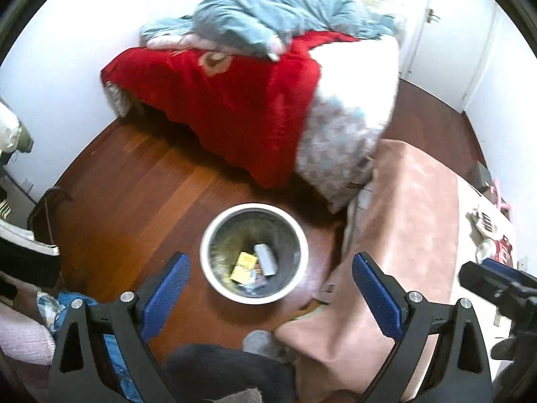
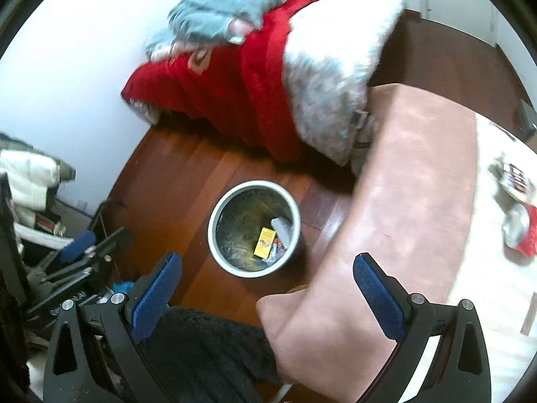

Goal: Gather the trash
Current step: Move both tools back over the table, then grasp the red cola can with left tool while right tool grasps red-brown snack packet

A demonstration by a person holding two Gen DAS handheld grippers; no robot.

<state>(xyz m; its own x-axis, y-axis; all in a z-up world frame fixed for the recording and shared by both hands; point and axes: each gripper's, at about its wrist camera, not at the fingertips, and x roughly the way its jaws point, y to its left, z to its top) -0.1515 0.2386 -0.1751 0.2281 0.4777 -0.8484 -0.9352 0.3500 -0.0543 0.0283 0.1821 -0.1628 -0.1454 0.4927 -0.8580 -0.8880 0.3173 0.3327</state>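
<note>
A round bin with a white rim stands on the wooden floor. Inside lie a yellow packet, a grey packet and other scraps. My left gripper is open and empty above the bin. My right gripper is open and empty, above the bin's near side. Trash lies on the white tabletop at the right: a red-and-white wrapper and a printed packet. The left gripper also shows in the right wrist view, the right one in the left wrist view.
A bed with red, white and blue-grey covers stands behind the bin. A pink cloth hangs over the table's left edge. Clothes and bags pile at the left wall. A dark furry thing lies below me.
</note>
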